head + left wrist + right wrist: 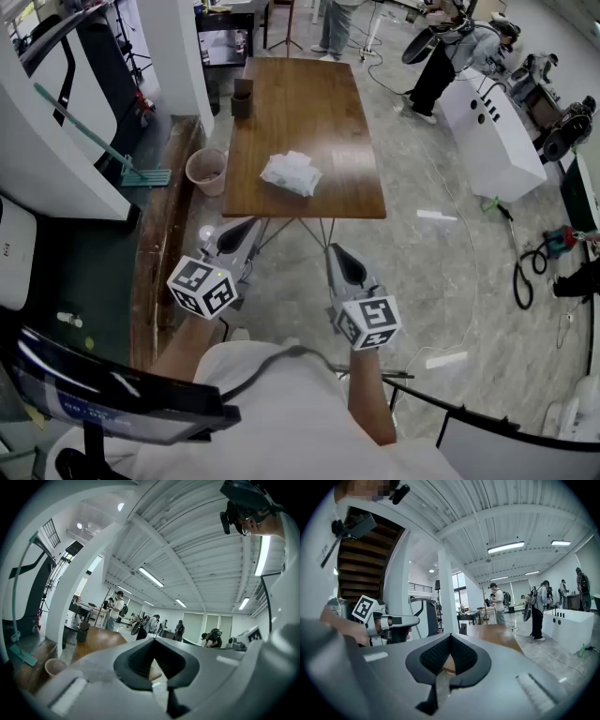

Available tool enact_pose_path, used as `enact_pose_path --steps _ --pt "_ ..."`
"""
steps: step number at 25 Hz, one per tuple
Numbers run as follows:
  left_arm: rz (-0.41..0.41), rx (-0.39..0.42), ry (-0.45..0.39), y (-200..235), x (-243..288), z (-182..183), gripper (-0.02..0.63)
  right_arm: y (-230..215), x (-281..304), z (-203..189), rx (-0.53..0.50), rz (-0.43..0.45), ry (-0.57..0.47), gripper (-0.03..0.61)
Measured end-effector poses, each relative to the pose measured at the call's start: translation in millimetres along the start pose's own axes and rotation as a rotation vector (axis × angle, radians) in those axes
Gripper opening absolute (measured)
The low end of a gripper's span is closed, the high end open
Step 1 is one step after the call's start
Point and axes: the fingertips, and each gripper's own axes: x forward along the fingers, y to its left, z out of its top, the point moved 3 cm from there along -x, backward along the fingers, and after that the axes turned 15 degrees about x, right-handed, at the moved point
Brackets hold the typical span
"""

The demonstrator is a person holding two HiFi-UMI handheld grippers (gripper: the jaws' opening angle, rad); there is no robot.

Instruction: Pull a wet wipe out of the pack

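The wet wipe pack [291,172], a soft, crinkled white lump that seems to be plastic, lies on the near half of the smooth brown wooden table [328,103]. Short of the table's near edge hover the left gripper [236,232] and right gripper [339,259], their ribbed grey jaws pressed together on nothing.
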Motion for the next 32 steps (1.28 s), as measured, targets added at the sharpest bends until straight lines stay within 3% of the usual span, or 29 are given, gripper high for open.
enact_pose_path --steps 11,20,32 --pt "0.037 0.005 0.003 -19.5 15.5 -0.9 0.002 -20.1 -9.3 -0.1 0.030 0.069 0.025 0.008" --pt "0.084 -0.019 0.040 -41.6 10.3 -14.5 0.002 -36.8 -26.2 -22.2 0.085 0.128 0.085 0.008" --pt "0.015 0.039 0.101 -82.2 33.8 -20.3 0.002 -75.8 -61.7 -31.8 0.172 0.074 0.063 0.008"
